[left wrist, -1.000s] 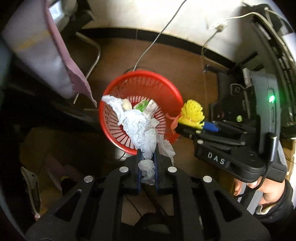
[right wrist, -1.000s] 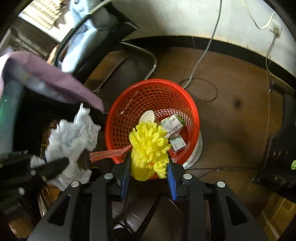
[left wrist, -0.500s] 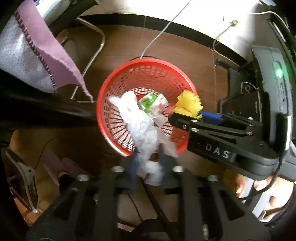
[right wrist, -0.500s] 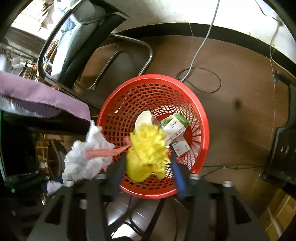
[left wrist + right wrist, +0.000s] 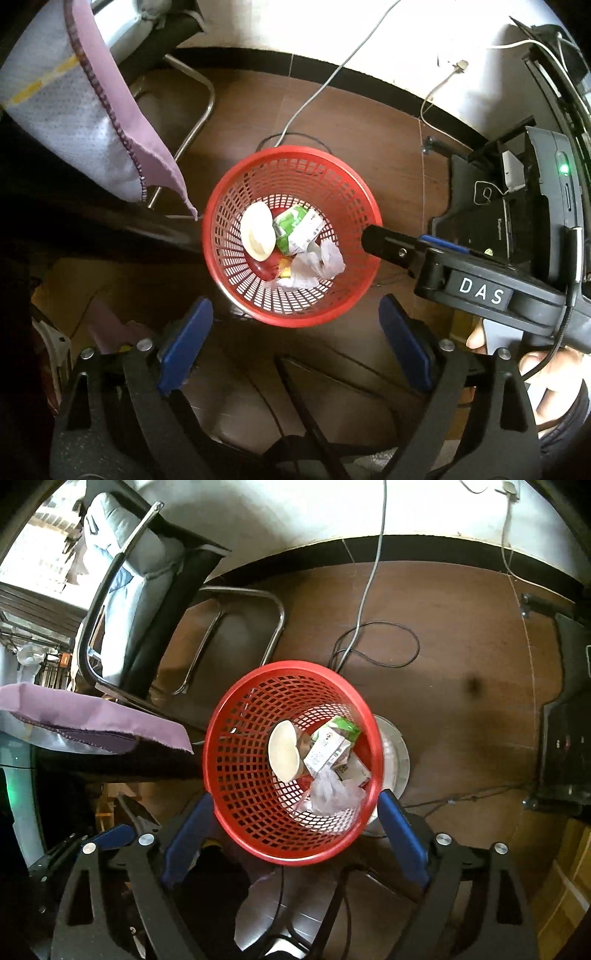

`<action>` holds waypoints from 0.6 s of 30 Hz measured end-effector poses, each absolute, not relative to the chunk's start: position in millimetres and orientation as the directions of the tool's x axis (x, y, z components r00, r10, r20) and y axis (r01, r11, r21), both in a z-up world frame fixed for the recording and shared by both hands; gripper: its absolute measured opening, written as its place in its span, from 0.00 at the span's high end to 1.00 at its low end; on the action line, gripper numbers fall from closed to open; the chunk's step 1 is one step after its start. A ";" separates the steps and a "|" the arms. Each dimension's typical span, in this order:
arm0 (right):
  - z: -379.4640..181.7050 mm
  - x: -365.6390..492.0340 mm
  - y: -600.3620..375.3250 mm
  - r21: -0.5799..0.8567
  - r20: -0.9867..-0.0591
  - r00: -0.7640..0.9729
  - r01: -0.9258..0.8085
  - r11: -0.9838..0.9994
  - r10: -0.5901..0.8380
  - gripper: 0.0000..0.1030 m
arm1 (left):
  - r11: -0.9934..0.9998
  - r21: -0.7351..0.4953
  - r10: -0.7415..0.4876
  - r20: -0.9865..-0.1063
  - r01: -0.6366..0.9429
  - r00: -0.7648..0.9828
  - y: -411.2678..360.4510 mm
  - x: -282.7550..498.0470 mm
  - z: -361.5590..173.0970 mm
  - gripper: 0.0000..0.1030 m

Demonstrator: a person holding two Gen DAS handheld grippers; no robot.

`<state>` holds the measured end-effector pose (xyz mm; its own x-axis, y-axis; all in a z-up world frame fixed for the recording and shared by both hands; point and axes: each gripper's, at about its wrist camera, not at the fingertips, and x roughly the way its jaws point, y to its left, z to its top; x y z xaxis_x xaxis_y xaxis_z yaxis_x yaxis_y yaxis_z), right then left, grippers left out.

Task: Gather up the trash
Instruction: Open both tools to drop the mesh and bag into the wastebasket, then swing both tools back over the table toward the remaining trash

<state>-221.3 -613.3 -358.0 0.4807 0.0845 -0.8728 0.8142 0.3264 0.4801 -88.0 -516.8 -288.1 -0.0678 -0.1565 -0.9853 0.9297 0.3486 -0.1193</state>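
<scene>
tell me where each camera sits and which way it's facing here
Left wrist: on the left gripper, looking straight down at the red basket on the floor; its own open fingers, the right gripper and a hand show.
Right wrist: on the right gripper, tilted down at the red basket; its open blue-padded fingers show.
Shared: the basket with the white tissue, the milk carton.

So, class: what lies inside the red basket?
Inside the red basket: a pale cup, green-and-white cartons, crumpled white tissue. Anything beneath them is covered.
</scene>
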 end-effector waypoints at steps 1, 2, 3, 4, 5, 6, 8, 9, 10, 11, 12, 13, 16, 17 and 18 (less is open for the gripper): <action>-354.7 -223.3 -612.0 0.471 -0.877 0.474 0.817 0.332 0.077 0.14 | 0.345 -0.109 -0.166 -0.985 0.932 -0.053 -514.8 -89.8 -284.5 0.14; -352.2 -224.7 -611.2 0.468 -0.878 0.474 0.817 0.336 0.072 0.14 | 0.341 -0.099 -0.172 -0.984 0.935 -0.042 -513.2 -91.9 -281.7 0.14; -349.2 -227.0 -610.5 0.467 -0.878 0.474 0.818 0.337 0.066 0.14 | 0.336 -0.093 -0.176 -0.984 0.937 -0.035 -511.1 -93.7 -278.3 0.13; -345.0 -230.5 -610.3 0.463 -0.879 0.472 0.820 0.337 0.059 0.13 | 0.331 -0.092 -0.181 -0.983 0.939 -0.033 -508.2 -95.7 -274.4 0.12; -341.1 -233.5 -609.7 0.461 -0.880 0.472 0.822 0.335 0.052 0.13 | 0.328 -0.093 -0.186 -0.982 0.940 -0.032 -505.8 -97.5 -271.3 0.12; -338.4 -235.8 -609.3 0.462 -0.879 0.474 0.823 0.332 0.047 0.12 | 0.327 -0.091 -0.188 -0.982 0.941 -0.030 -503.7 -98.6 -268.2 0.12; -328.5 -242.1 -608.6 0.457 -0.879 0.476 0.828 0.324 0.025 0.11 | 0.328 -0.091 -0.202 -0.979 0.940 -0.025 -497.8 -100.7 -258.7 0.12; -322.8 -244.6 -607.8 0.450 -0.881 0.473 0.832 0.324 0.011 0.11 | 0.328 -0.090 -0.207 -0.978 0.940 -0.021 -495.6 -101.4 -255.3 0.12; -318.2 -244.8 -607.6 0.445 -0.882 0.471 0.833 0.327 0.001 0.11 | 0.327 -0.087 -0.218 -0.976 0.941 -0.014 -492.4 -103.0 -247.9 0.12; -312.4 -245.8 -606.2 0.440 -0.882 0.471 0.834 0.333 -0.011 0.11 | 0.324 -0.085 -0.226 -0.974 0.942 -0.010 -489.8 -104.3 -243.0 0.12; -308.2 -246.1 -605.0 0.437 -0.882 0.471 0.834 0.338 -0.020 0.11 | 0.317 -0.083 -0.240 -0.971 0.945 -0.005 -485.8 -106.9 -234.2 0.12; -301.3 -246.8 -603.3 0.432 -0.881 0.471 0.834 0.343 -0.034 0.11 | 0.313 -0.082 -0.249 -0.968 0.946 -0.001 -483.7 -109.9 -228.9 0.12; -281.5 -248.7 -598.3 0.426 -0.876 0.477 0.835 0.348 -0.069 0.10 | 0.285 -0.073 -0.293 -0.956 0.956 0.015 -472.0 -120.1 -202.7 0.12; -274.2 -249.5 -596.7 0.419 -0.877 0.472 0.839 0.347 -0.083 0.10 | 0.275 -0.068 -0.307 -0.951 0.959 0.020 -467.4 -122.4 -194.5 0.12; -263.4 -250.0 -594.0 0.408 -0.877 0.468 0.846 0.344 -0.111 0.10 | 0.267 -0.063 -0.322 -0.946 0.962 0.027 -463.5 -125.0 -186.3 0.11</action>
